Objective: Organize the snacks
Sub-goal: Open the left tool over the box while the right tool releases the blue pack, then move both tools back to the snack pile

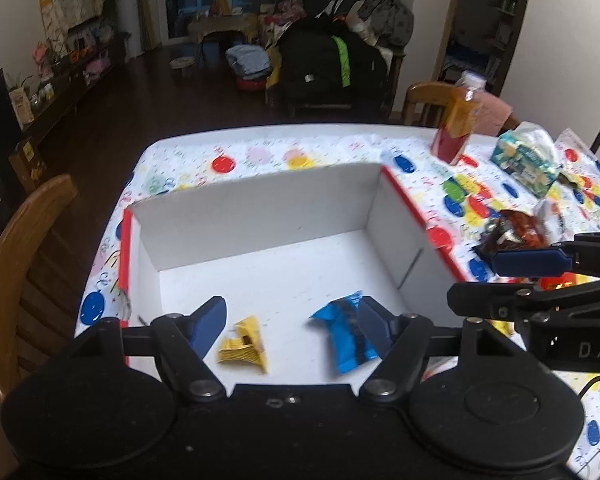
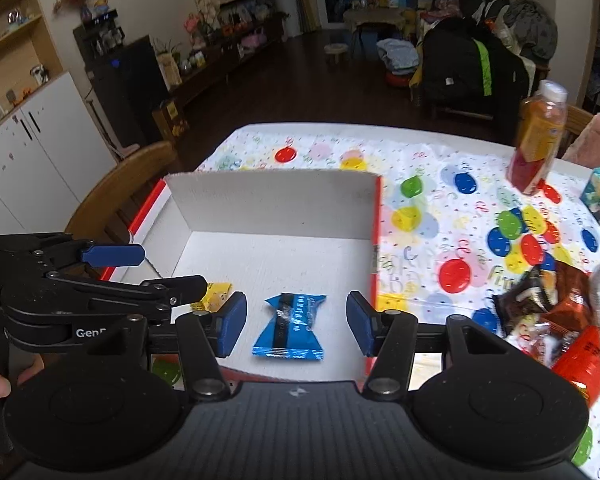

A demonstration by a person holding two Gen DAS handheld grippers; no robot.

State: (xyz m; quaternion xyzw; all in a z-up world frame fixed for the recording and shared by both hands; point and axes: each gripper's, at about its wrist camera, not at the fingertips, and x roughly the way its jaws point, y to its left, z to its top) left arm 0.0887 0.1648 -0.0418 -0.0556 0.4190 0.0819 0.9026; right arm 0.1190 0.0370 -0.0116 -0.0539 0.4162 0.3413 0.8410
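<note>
Currently, the placing step is in hand: both tongs hang over the white box (image 2: 268, 208) and neither carries anything. Nearest in the right wrist view, the right tongs (image 2: 296, 322) stand apart, and the blue snack packet (image 2: 290, 330) lies flat on the box floor between the two pads without touching either. In the left wrist view the left tongs (image 1: 290, 326) are likewise apart, with the yellow snack packet (image 1: 244, 346) on the box floor between the pads, at about 7 o'clock from the midpoint, and the blue packet just beside the right-hand pad. Two snacks are thus inside; judged from this, the task is at an early stage. Farther out, at 3 o'clock from the box, a loose pile of snack packets (image 2: 556, 312) in brown, red and orange wrappers rests on the bench (image 2: 432, 208), outside the box wall. The next move probably calls for lifting one pair of tongs clear of the box rim, carrying it toward 3 o'clock over the pile, and closing on a single wrapper. Farthest, at 1 o'clock, stand an orange drink bottle (image 2: 538, 140) and a tissue pack (image 1: 526, 158).
</note>
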